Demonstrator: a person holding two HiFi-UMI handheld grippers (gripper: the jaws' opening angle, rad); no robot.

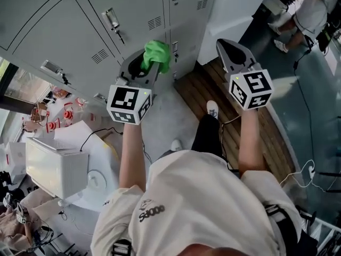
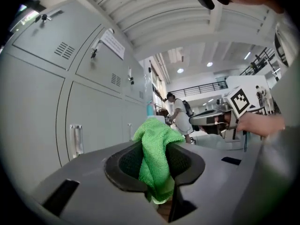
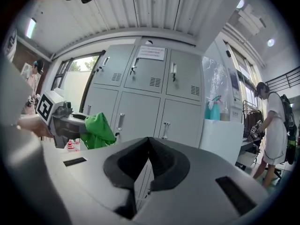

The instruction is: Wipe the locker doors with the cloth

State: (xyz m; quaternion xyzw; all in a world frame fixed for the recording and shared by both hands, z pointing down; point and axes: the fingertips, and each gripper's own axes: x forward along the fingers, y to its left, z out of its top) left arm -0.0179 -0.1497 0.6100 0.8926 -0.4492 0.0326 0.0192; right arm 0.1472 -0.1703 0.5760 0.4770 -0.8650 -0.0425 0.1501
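Note:
A bright green cloth (image 1: 158, 55) bunches out of my left gripper (image 1: 148, 58), which is shut on it just in front of the grey locker doors (image 1: 80, 25). In the left gripper view the cloth (image 2: 157, 163) hangs pinched between the jaws of the left gripper (image 2: 158, 146), with the locker doors (image 2: 42, 111) close on the left. My right gripper (image 1: 226, 46) is held level beside it, apart from the lockers, shut and with nothing in it. In the right gripper view its jaws meet at the right gripper's tip (image 3: 149, 140), facing the lockers (image 3: 150, 93) and the cloth (image 3: 98, 130).
A white box (image 1: 56, 167) and papers lie on the floor at the left. A white cabinet (image 3: 220, 139) with a spray bottle (image 3: 213, 108) stands right of the lockers. A person (image 3: 274, 130) stands farther right. Wooden flooring (image 1: 213, 92) and cables (image 1: 303, 169) are underfoot.

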